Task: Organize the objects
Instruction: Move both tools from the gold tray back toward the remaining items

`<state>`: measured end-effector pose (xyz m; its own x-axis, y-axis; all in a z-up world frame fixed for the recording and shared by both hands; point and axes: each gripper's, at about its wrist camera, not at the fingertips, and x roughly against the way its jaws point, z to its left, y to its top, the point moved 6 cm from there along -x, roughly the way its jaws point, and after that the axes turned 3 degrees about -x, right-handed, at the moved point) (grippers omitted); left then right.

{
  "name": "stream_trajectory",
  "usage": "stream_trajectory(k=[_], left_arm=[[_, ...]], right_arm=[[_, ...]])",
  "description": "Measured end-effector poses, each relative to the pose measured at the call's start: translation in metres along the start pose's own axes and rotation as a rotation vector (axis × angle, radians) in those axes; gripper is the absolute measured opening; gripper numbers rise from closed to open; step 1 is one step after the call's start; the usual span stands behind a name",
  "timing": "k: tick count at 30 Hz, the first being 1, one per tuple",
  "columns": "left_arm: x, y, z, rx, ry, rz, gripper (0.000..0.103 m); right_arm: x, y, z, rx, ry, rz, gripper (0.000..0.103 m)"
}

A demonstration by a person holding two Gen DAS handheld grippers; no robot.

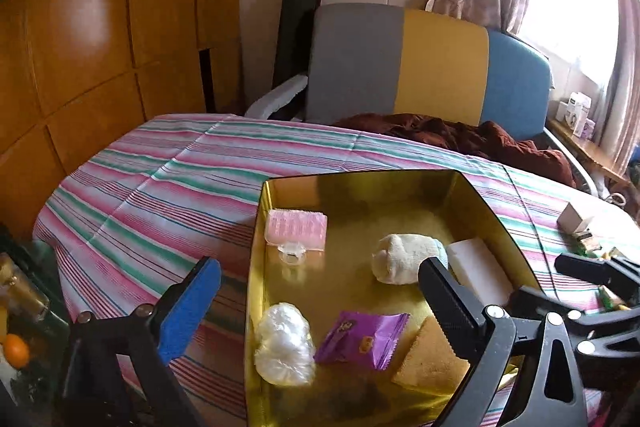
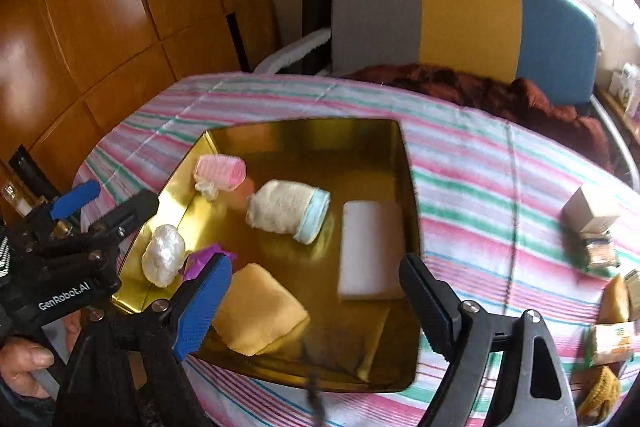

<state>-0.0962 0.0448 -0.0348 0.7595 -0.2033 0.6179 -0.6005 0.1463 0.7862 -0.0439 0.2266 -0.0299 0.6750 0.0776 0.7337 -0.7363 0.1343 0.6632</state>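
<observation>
A gold tin tray [image 1: 256, 267] [image 2: 412, 187] sits on the striped tablecloth. In it lie a pink hair roller [image 1: 296, 229] [image 2: 220, 171], a rolled cream sock [image 1: 400, 259] [image 2: 288, 211], a white block [image 1: 476, 267] [image 2: 372, 247], a yellow sponge [image 1: 428, 359] [image 2: 256, 307], a purple packet [image 1: 360, 341] [image 2: 204, 259] and a crumpled clear bag [image 1: 284, 343] [image 2: 164, 255]. My left gripper [image 1: 320, 307] is open and empty over the tray's near-left part. My right gripper [image 2: 316, 303] is open and empty over the tray's near edge.
Small boxes and packets [image 2: 596, 223] [image 1: 576, 223] lie on the cloth right of the tray. A tricolour chair [image 1: 420, 67] with a brown cloth [image 2: 500, 91] stands behind the table. A wooden wardrobe [image 1: 80, 27] is on the left. An orange [image 1: 16, 349] lies low left.
</observation>
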Motion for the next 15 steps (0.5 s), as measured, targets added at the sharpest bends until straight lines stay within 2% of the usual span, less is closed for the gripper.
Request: stream_trajectory(k=[6,9,15], left_arm=[[0.005,-0.002,-0.011,-0.025,-0.044,-0.003,0.1],[0.008,-0.002,-0.022,-0.047,-0.08,-0.004,0.1],[0.014,-0.004,-0.041,-0.085,-0.117,-0.007,0.1]], right_arm=[[0.041,0.01,-0.01,0.032,-0.111,-0.194,0.087],[0.038,0.007,-0.022,-0.01,-0.138,-0.154,0.087],[0.026,-0.004,-0.042,-0.161,-0.007,-0.072,0.086]])
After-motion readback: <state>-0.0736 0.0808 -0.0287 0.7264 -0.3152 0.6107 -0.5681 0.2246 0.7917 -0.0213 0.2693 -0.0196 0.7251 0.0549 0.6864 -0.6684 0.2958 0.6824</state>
